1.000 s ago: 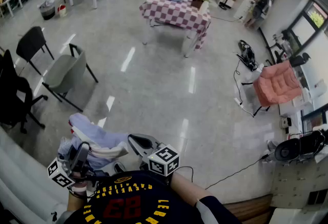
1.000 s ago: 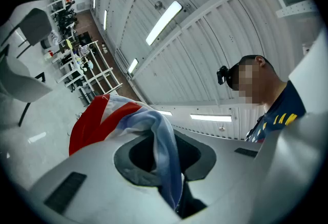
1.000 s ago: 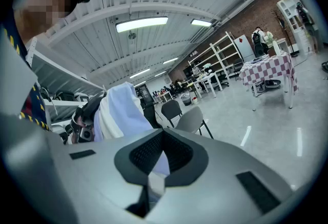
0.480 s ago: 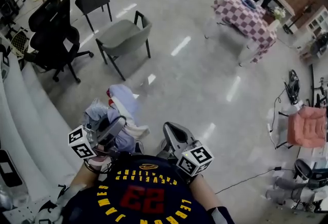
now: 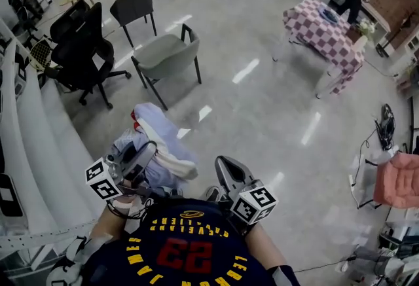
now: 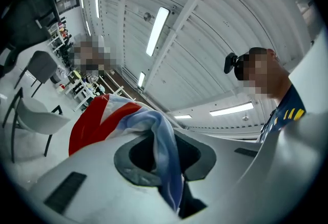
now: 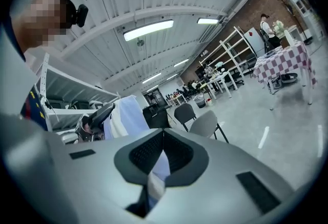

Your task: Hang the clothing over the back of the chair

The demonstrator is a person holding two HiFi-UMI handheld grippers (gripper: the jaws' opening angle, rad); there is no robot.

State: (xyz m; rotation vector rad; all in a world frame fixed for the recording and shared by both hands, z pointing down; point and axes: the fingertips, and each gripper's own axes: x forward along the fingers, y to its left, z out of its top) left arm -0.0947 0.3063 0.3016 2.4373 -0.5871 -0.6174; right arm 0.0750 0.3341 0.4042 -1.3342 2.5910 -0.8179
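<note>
A bundled garment (image 5: pixel 154 133), light blue and white with a red patch, hangs in front of the person. My left gripper (image 5: pixel 148 152) is shut on a blue fold of the clothing (image 6: pixel 163 152), whose red part (image 6: pixel 95 123) bulges past the jaws. My right gripper (image 5: pixel 223 164) is shut on a thin blue-white strip of the clothing (image 7: pixel 154 179); the rest of the clothing (image 7: pixel 125 118) shows beyond its jaws, up by the left gripper. A grey armchair (image 5: pixel 169 55) stands on the floor ahead, apart from both grippers. The same grey chair (image 7: pixel 206 124) is in the right gripper view.
A black chair (image 5: pixel 133 7) and a black office chair (image 5: pixel 81 49) stand behind and left of the grey one. White shelving (image 5: pixel 29 147) runs along the left. A table with a checkered cloth (image 5: pixel 325 24) is far right, a pink cushioned seat (image 5: pixel 399 181) at the right edge.
The head view has swung left, bringing the grey and black chairs from the far left to ahead. Both grippers have shifted with the clothing still held in them.
</note>
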